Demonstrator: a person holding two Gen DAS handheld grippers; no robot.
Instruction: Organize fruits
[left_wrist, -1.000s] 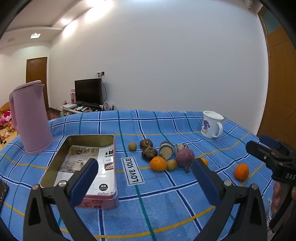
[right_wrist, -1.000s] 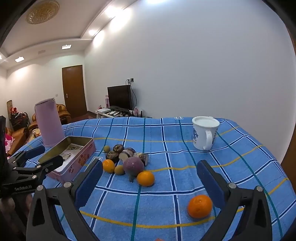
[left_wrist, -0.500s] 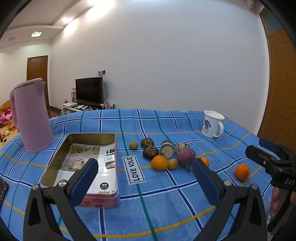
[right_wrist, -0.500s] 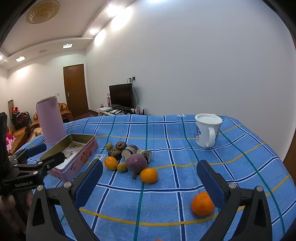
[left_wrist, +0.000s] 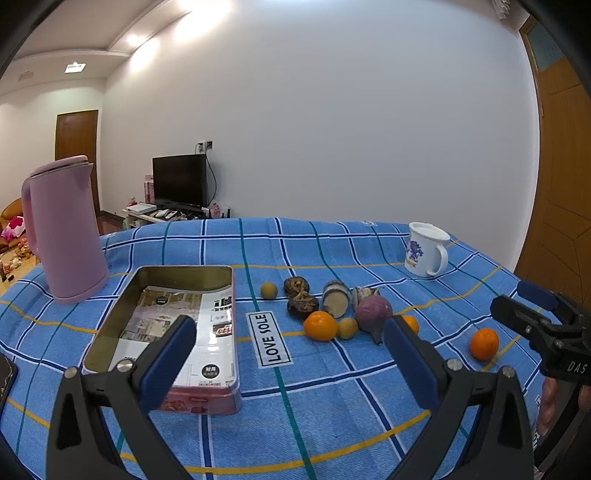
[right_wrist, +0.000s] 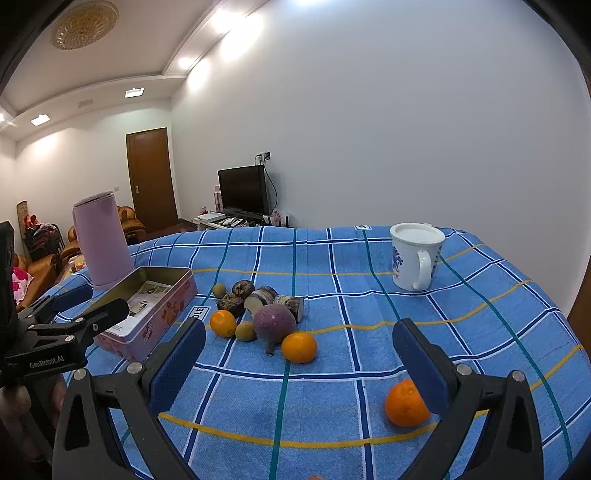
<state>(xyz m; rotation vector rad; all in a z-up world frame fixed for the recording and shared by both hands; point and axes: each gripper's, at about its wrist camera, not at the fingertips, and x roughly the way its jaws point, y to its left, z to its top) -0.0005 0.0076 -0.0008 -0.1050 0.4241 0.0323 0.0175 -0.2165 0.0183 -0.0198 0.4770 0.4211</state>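
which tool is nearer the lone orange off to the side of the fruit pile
Right. The right tool is open with the lone orange just beside its right finger. The left tool is open farther off, in front of the tin box, with the orange well to its right.

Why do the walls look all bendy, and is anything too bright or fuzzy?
Left wrist view: the fisheye lens bows the wall and the door frame, with dark corners; ceiling lights flare white. Right wrist view: same bending, ceiling lights glare onto the wall. Both views: sharp fruit, only soft shadows on the tablecloth.
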